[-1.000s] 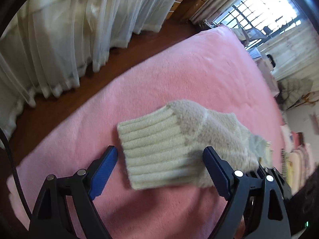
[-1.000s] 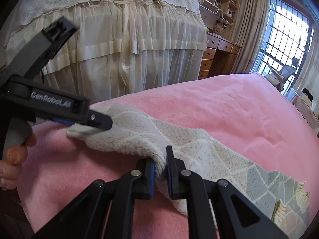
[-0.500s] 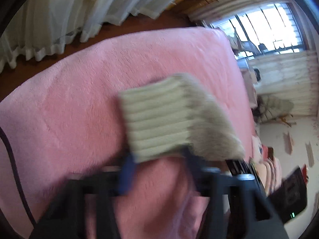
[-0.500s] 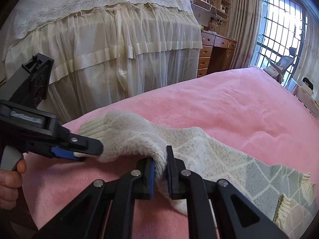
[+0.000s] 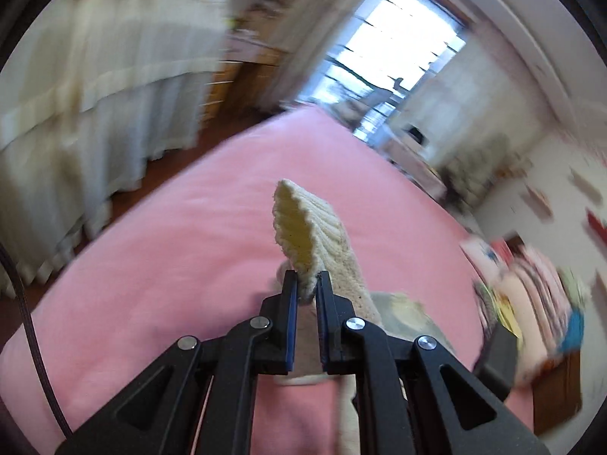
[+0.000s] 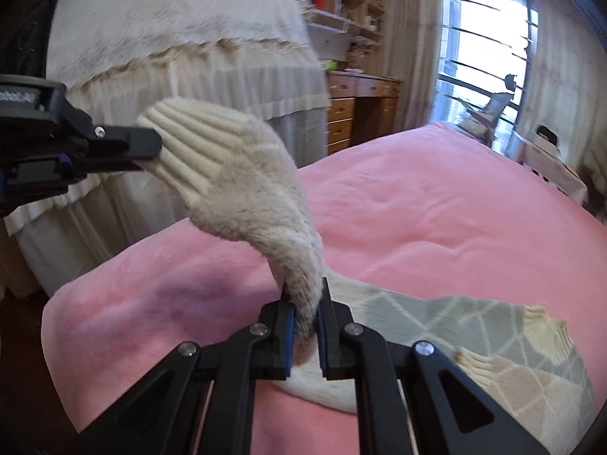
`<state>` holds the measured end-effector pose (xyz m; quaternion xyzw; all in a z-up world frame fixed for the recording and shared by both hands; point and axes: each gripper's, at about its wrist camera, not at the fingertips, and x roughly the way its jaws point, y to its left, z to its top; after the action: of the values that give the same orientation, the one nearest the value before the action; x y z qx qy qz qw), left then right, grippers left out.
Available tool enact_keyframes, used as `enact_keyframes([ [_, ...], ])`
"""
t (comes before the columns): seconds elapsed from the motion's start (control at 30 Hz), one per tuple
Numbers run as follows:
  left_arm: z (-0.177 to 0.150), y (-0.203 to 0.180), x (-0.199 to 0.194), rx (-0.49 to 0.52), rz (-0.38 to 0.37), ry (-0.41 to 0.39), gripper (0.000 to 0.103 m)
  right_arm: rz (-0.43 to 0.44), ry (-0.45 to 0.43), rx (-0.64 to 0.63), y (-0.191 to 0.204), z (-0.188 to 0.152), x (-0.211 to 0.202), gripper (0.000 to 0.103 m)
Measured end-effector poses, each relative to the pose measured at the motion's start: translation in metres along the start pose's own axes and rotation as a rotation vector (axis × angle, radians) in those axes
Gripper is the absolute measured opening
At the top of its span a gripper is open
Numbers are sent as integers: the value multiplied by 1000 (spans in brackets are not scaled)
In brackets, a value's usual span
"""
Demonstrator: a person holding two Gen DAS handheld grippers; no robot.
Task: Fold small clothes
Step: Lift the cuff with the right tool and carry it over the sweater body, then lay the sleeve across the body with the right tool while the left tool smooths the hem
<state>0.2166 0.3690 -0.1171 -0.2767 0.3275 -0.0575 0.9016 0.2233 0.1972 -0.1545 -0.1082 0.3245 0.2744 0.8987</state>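
Left tool [image 5: 306, 284]: clenched on the ribbed cream cuff [image 5: 303, 235] of the sock [image 6: 242, 189]; the cuff stands up out of its fingers, raised off the pink blanket [image 5: 189, 227]. In the right wrist view this tool [image 6: 151, 149] enters from the left and grips the cuff's [image 6: 197, 144] left edge.
Right tool [image 6: 306, 303]: clenched on the fuzzy middle of the sock, low and close to the blanket [image 6: 417, 197].
Sock: arches up from the right tool toward the upper left to the left tool; the lifted part hangs clear of the blanket. Its grey patterned foot [image 6: 436, 318] lies flat on the blanket to the right, ending at a cream toe [image 6: 546, 326] near the right edge.
Second sock [image 6: 531, 386]: beige and grey patterned, lying just in front of the first sock's foot, at the near right.
Bed [image 6: 170, 45]: with a cream frilled skirt, far left beyond the blanket.
Drawers [image 6: 353, 113]: wooden, far centre, beside the window [image 6: 489, 45].
Left wrist view: background blurred.
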Motion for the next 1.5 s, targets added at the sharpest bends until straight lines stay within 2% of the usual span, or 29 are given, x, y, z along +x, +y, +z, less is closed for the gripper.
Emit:
enact_keyframes([
  [0.17, -10, -92, 52, 125, -116, 96, 7, -102, -10, 156, -89, -25, -50, 9],
  [0.27, -28, -139, 93, 184, -171, 187, 8, -180, 11, 218, -137, -50, -70, 9],
  [0.37, -56, -177, 145, 241, -167, 297, 12, -241, 83, 285, -186, -86, -75, 9],
  [0.4, -65, -184, 158, 248, -161, 330, 17, -255, 115, 307, -201, -99, -72, 9],
  [0.43, -77, -191, 176, 255, -156, 375, 26, -262, 136, 322, -209, -108, -69, 9],
  [0.5, -98, -196, 206, 255, -122, 441, 28, -262, 192, 373, -232, -134, -60, 10],
  [0.53, -107, -194, 214, 255, -108, 460, 28, -261, 219, 394, -242, -145, -55, 14],
  [0.6, -122, -189, 225, 243, -78, 491, 28, -252, 271, 447, -259, -166, -48, 31],
  [0.63, -131, -186, 226, 245, -67, 492, 28, -254, 290, 471, -266, -174, -46, 43],
  [0.67, -133, -183, 226, 250, -48, 487, 28, -257, 300, 484, -271, -179, -46, 50],
  [0.73, -137, -170, 219, 255, -19, 469, 29, -254, 289, 480, -275, -187, -51, 56],
  [0.8, -136, -153, 210, 234, 15, 443, 30, -287, 273, 435, -278, -186, -57, 61],
  [0.97, -139, -113, 186, 127, 93, 388, 32, -456, 236, 195, -258, -166, -65, 70],
  [1.1, -145, -96, 175, 89, 131, 366, 34, -608, 222, -9, -230, -154, -62, 71],
  [1.27, -157, -93, 177, 89, 130, 385, 35, -665, 222, -138, -204, -143, -50, 71],
  [1.5, -161, -99, 182, 102, 120, 404, 35, -685, 271, -198, -189, -130, -12, 71],
])
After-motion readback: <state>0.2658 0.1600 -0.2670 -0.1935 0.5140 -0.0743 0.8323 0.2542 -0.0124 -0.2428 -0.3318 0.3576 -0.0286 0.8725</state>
